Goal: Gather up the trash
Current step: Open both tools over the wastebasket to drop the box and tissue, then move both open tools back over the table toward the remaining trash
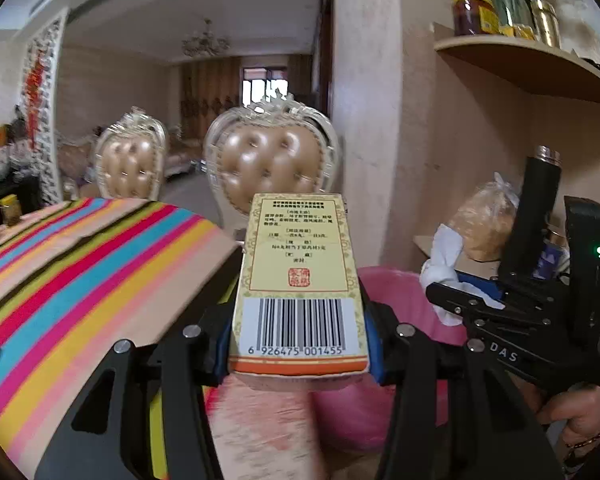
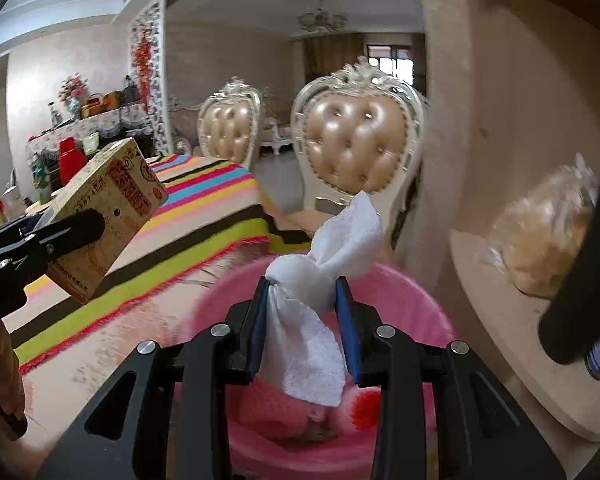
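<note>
now box (image 1: 300,280) within left claw (image 1: 298,344)

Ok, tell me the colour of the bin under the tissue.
Pink. The bin shows best in the right wrist view, directly below the white tissue.

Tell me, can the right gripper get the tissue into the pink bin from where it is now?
Probably yes. The right gripper holds the white tissue directly above the open pink bin, with nothing between them. The left gripper and its box sit off to the side.
</note>
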